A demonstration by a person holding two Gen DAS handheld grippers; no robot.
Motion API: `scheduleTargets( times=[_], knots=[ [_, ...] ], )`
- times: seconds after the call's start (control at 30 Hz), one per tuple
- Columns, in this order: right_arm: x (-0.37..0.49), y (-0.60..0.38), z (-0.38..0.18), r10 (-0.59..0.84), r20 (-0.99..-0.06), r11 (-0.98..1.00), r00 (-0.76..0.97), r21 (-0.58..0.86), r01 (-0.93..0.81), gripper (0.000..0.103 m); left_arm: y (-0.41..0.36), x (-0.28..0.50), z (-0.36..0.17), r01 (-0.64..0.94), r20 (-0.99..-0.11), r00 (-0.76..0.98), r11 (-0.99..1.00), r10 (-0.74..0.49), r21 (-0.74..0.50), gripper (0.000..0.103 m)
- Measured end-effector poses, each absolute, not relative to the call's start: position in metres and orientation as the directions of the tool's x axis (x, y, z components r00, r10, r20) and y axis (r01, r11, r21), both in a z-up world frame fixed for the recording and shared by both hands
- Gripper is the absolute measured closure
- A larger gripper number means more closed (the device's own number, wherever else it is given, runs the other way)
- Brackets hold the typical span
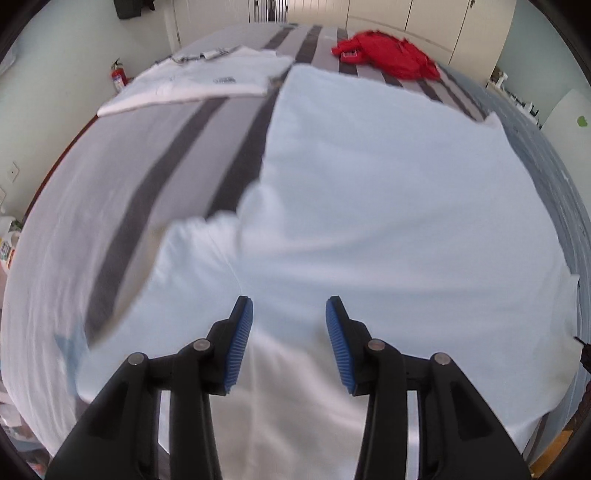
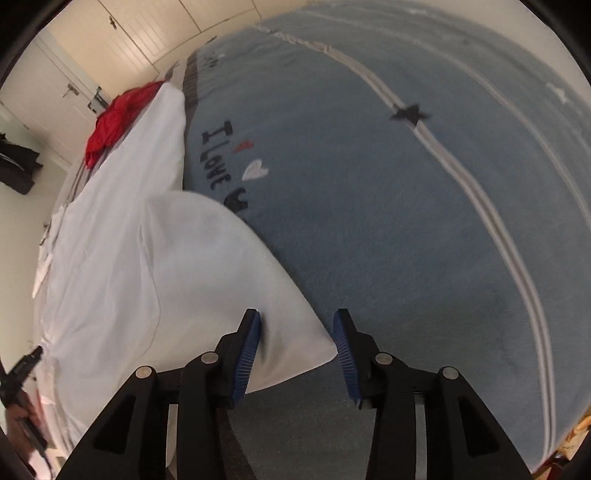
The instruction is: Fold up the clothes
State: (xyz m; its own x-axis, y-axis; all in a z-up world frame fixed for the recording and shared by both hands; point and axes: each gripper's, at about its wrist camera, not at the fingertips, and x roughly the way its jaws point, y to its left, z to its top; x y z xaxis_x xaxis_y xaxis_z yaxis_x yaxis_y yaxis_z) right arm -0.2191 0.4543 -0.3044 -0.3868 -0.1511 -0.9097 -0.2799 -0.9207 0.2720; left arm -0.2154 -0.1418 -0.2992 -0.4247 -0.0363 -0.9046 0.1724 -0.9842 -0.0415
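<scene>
A large white garment (image 1: 388, 192) lies spread on the bed, its left sleeve rumpled. My left gripper (image 1: 289, 325) is open just above its near part, with cloth between and below the fingers. In the right wrist view the same white garment (image 2: 147, 258) bulges up, and its corner lies between the blue pads of my open right gripper (image 2: 297, 343). A red garment (image 1: 388, 55) lies crumpled at the far end of the bed and also shows in the right wrist view (image 2: 114, 118). A folded white garment (image 1: 199, 81) lies at the far left.
The bed has a grey striped cover (image 1: 177, 158) on the left and a blue blanket (image 2: 388, 184) with "I LOVE" lettering on the right. A red fire extinguisher (image 1: 118, 75) stands by the left wall. White wardrobes (image 1: 406, 14) line the far wall.
</scene>
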Motion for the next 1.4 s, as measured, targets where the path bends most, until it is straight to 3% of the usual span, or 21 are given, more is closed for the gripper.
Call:
scheduleTargets(
  times=[0.17, 0.27, 0.3, 0.5, 0.57, 0.73, 0.83, 0.97, 1.03, 1.1, 1.33, 1.37, 1.4],
  knots=[
    [-0.221, 0.452, -0.321, -0.186, -0.913, -0.924, -0.363, 0.288, -0.251, 0.062, -0.124, -0.202, -0.313, 0.187, -0.928, -0.370, -0.982, -0.040, -0.033, 0.065],
    [-0.222, 0.455, -0.309, -0.178, -0.910, -0.936, -0.376, 0.274, -0.221, 0.089, -0.116, -0.198, -0.318, 0.189, -0.939, -0.342, -0.982, -0.043, -0.024, 0.065],
    [-0.222, 0.458, -0.297, -0.174, -0.903, -0.941, -0.394, 0.271, -0.204, 0.093, -0.114, -0.197, -0.317, 0.189, -0.939, -0.341, -0.982, -0.044, -0.023, 0.065],
    [-0.224, 0.472, -0.226, -0.159, -0.852, -0.965, -0.499, 0.241, -0.103, 0.100, -0.105, -0.195, -0.313, 0.186, -0.945, -0.325, -0.982, -0.047, -0.015, 0.065],
    [-0.218, 0.462, -0.184, -0.081, -0.821, -0.993, -0.565, 0.114, -0.022, 0.101, -0.103, -0.194, -0.315, 0.182, -0.950, -0.309, -0.983, -0.047, -0.011, 0.065],
    [-0.210, 0.450, -0.204, -0.119, -0.879, -0.993, -0.462, 0.109, 0.049, 0.100, -0.102, -0.194, -0.314, 0.207, -0.953, -0.299, -0.978, -0.050, -0.014, 0.065],
    [-0.209, 0.467, -0.251, -0.061, -0.944, -0.993, -0.324, 0.089, -0.073, 0.100, -0.100, -0.198, -0.311, 0.204, -0.955, -0.290, -0.979, -0.053, -0.008, 0.065],
    [-0.214, 0.505, -0.245, -0.102, -0.918, -0.950, -0.383, 0.204, -0.236, 0.095, -0.099, -0.201, -0.308, 0.180, -0.957, -0.288, -0.984, -0.046, -0.007, 0.065],
    [-0.224, 0.511, -0.246, -0.134, -0.906, -0.931, -0.402, 0.254, -0.261, 0.083, -0.099, -0.204, -0.306, 0.181, -0.956, -0.290, -0.984, -0.045, -0.008, 0.065],
    [-0.244, 0.501, -0.253, -0.185, -0.897, -0.930, -0.401, 0.292, -0.224, 0.064, -0.099, -0.207, -0.305, 0.186, -0.956, -0.291, -0.982, -0.042, -0.013, 0.065],
    [-0.308, 0.469, -0.281, -0.373, -0.862, -0.890, -0.343, 0.437, -0.132, 0.064, -0.096, -0.218, -0.298, 0.184, -0.956, -0.291, -0.983, -0.035, -0.020, 0.065],
    [-0.311, 0.466, -0.290, -0.363, -0.876, -0.897, -0.317, 0.421, -0.137, 0.066, -0.096, -0.219, -0.297, 0.182, -0.956, -0.292, -0.983, -0.033, -0.022, 0.065],
    [-0.313, 0.463, -0.298, -0.349, -0.891, -0.905, -0.290, 0.401, -0.141, 0.076, -0.095, -0.220, -0.296, 0.179, -0.956, -0.293, -0.984, -0.031, -0.023, 0.065]
  ],
)
